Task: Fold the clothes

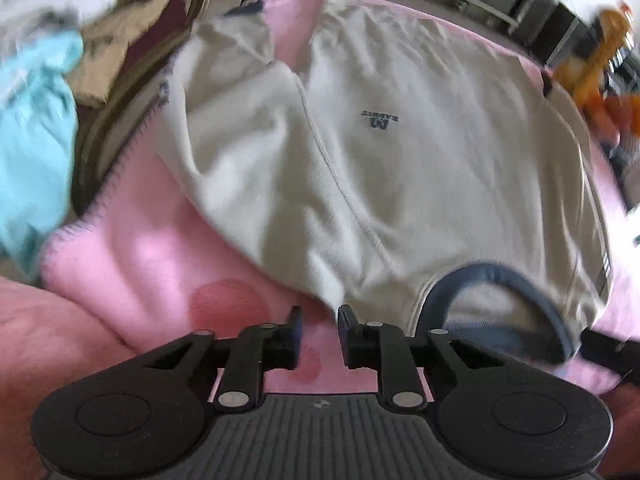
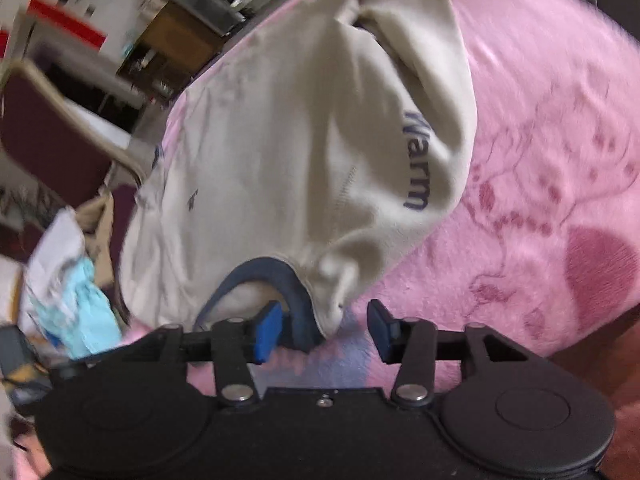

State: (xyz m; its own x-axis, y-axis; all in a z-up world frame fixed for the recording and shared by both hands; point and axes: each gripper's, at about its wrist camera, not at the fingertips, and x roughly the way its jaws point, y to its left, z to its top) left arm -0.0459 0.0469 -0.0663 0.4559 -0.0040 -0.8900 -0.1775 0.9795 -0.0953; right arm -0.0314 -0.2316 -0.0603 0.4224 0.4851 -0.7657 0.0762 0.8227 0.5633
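Note:
A cream sweatshirt (image 1: 400,160) with a navy collar (image 1: 492,276) and a small dark chest logo lies spread on a pink blanket (image 1: 140,260), collar end nearest me. My left gripper (image 1: 320,320) hangs open just off the shirt's near shoulder edge, with only blanket showing between its fingers. In the right wrist view the sweatshirt (image 2: 260,160) has one sleeve (image 2: 416,160), printed "Warm", folded over its body. My right gripper (image 2: 326,316) is open around the collar (image 2: 296,280) and shoulder corner, its blue pads (image 2: 266,332) apart from the cloth.
A heap of other clothes, teal (image 1: 32,128), beige (image 1: 116,40) and white, lies past the blanket's left edge. A maroon chair (image 2: 44,132) and shelving stand beyond the far edge. Orange items (image 1: 600,80) sit at the far right. The blanket (image 2: 540,120) is bare beside the shirt.

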